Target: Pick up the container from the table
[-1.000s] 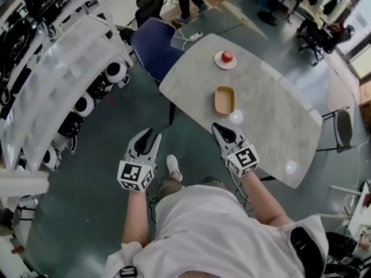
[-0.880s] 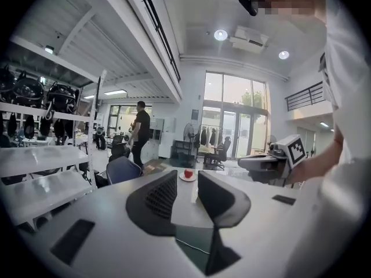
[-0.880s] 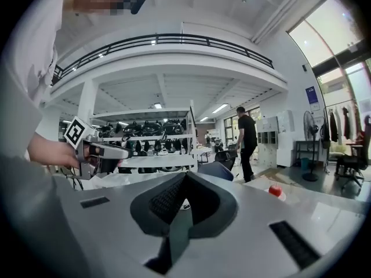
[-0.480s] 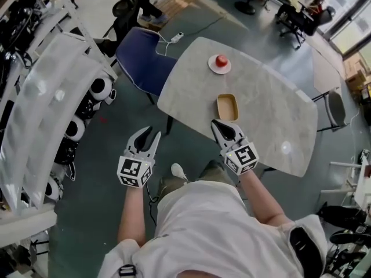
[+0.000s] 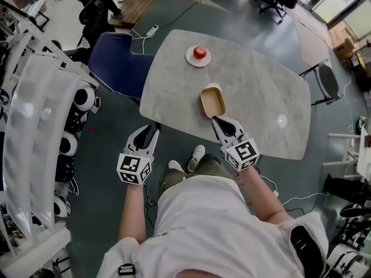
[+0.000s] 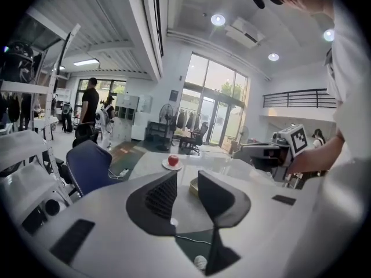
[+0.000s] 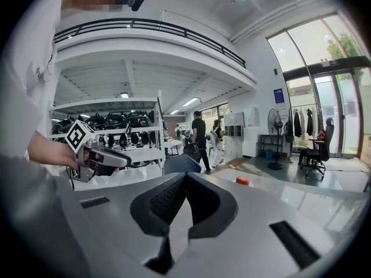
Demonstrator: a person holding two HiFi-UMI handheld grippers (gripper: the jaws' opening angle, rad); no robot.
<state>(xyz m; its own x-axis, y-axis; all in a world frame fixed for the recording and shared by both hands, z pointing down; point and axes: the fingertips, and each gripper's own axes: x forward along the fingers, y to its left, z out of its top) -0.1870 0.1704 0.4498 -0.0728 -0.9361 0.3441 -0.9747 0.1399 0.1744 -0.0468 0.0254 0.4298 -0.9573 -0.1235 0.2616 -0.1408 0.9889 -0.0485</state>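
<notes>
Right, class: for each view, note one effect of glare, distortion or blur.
Head view: lamp glare makes white spots on the table; straight edges bow. Left gripper view: fisheye with black corners, windows overbright. Right gripper view: same fisheye; railing curves.

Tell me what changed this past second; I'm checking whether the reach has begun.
The person stepped up to the table; the right gripper moved in over its near edge, tips now just short of the container. Nothing grasped. The left gripper stays open over the floor; container and apple unmoved.
</notes>
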